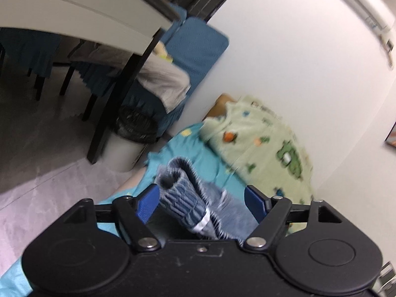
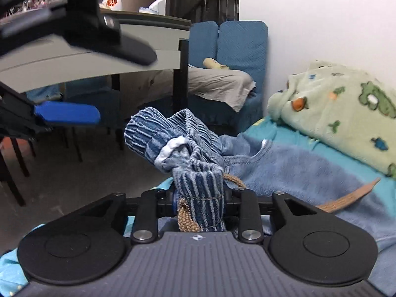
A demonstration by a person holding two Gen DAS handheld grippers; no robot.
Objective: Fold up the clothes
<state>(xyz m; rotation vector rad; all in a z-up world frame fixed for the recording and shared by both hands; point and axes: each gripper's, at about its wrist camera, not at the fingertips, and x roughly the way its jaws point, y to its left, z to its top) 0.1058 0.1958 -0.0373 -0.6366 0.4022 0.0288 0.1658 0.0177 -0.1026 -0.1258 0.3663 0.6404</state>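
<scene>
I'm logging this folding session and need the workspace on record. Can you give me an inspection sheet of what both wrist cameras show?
Surface: teal sheet on a bed, wrinkled, against a white wall.
Job's things: blue denim garment with ribbed striped waistband and tan drawstring; waistband end lifted, the rest lying on the sheet.
Clutter: green cartoon-print blanket heaped by the wall.
Grippers: right gripper shut on the waistband; left gripper open, blue pads either side of the waistband, not clamping.
Cables: nothing seen.
Surroundings: table with dark legs, blue-covered chairs, bin with black liner, grey floor.
</scene>
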